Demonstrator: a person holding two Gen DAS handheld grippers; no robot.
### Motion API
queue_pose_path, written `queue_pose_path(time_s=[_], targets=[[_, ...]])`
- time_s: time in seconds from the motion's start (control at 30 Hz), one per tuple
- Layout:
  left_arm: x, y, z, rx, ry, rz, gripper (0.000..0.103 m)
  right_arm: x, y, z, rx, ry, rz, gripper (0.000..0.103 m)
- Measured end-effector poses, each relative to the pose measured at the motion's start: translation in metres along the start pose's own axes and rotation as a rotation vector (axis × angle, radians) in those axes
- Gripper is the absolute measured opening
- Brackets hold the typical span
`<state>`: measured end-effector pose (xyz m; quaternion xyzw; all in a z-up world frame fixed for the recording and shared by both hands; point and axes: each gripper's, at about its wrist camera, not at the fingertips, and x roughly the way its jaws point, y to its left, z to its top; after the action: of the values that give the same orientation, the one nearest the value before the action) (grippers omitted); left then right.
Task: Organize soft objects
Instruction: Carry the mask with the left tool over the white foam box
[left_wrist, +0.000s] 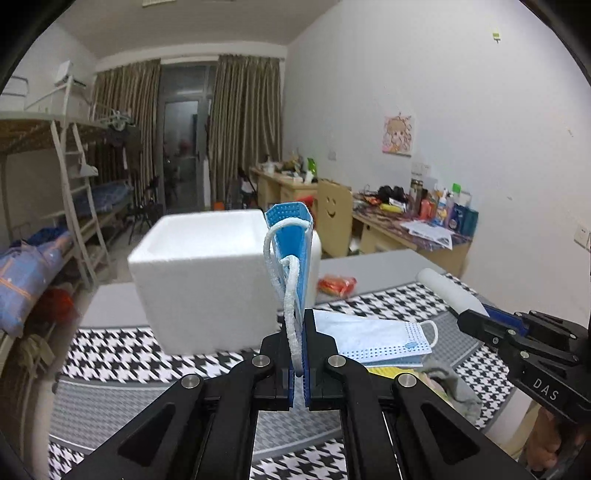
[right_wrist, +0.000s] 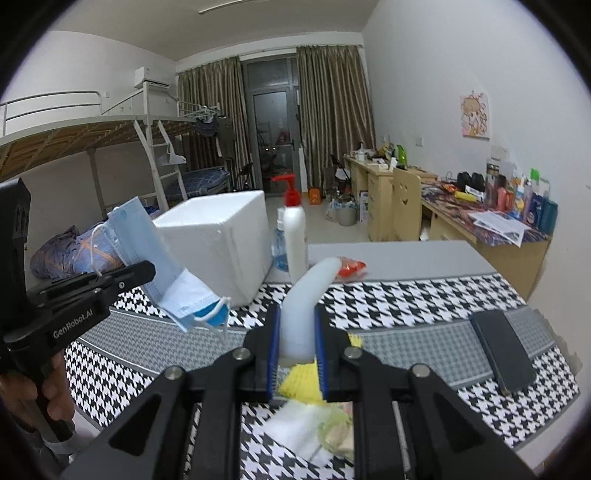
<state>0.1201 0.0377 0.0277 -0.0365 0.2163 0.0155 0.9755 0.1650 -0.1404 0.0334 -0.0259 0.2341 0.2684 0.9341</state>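
Note:
My left gripper (left_wrist: 298, 332) is shut on a folded blue face mask (left_wrist: 291, 254), which stands upright with its white ear loops hanging down. In the right wrist view that mask (right_wrist: 159, 266) droops from the left gripper (right_wrist: 147, 267) in front of the white foam box (right_wrist: 221, 240). My right gripper (right_wrist: 296, 314) is shut on a bent white foam roll (right_wrist: 306, 295), held above the table. The left wrist view shows that roll (left_wrist: 447, 291) sticking out of the right gripper (left_wrist: 467, 317). A second mask (left_wrist: 376, 339) lies flat on the checked cloth (left_wrist: 122, 354).
Right of the box stands a white pump bottle (right_wrist: 293, 236) with a red top, and a red packet (right_wrist: 351, 266) lies behind it. A dark phone (right_wrist: 502, 350) rests at the right. A yellow sponge (right_wrist: 299, 380) and white cloth (right_wrist: 295, 428) lie under my right gripper.

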Motion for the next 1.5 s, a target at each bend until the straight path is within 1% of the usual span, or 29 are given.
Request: queue_pose_path(time_s=[0.23,0.43,0.73,0.8,1.07,1.23,1.37,1.5], targets=[[-0.001,0.013,0.021,-0.002,-0.049,0.043,0.003,0.006,0.013,0.018,-0.022,-0.012,0.024,0.021],[0.0,0.022,0.035,-0.018,-0.071,0.074,0.003,0.008,0.025,0.033,-0.051,-0.035,0.043,0.021],[-0.003,0.034,0.059,-0.01,-0.115,0.124,0.003,0.012,0.042,0.055,-0.098,-0.064,0.062,0.021],[-0.003,0.035,0.064,-0.007,-0.13,0.137,0.003,0.013,0.046,0.06,-0.105,-0.064,0.079,0.021],[0.002,0.043,0.081,-0.004,-0.164,0.189,0.003,0.021,0.058,0.079,-0.123,-0.09,0.064,0.021],[0.012,0.051,0.09,-0.007,-0.163,0.201,0.003,0.031,0.061,0.089,-0.133,-0.098,0.049,0.021],[0.022,0.058,0.094,-0.01,-0.162,0.243,0.003,0.039,0.066,0.095,-0.142,-0.094,0.047,0.021],[0.035,0.065,0.097,-0.019,-0.145,0.262,0.003,0.049,0.071,0.101,-0.14,-0.08,0.06,0.021]])
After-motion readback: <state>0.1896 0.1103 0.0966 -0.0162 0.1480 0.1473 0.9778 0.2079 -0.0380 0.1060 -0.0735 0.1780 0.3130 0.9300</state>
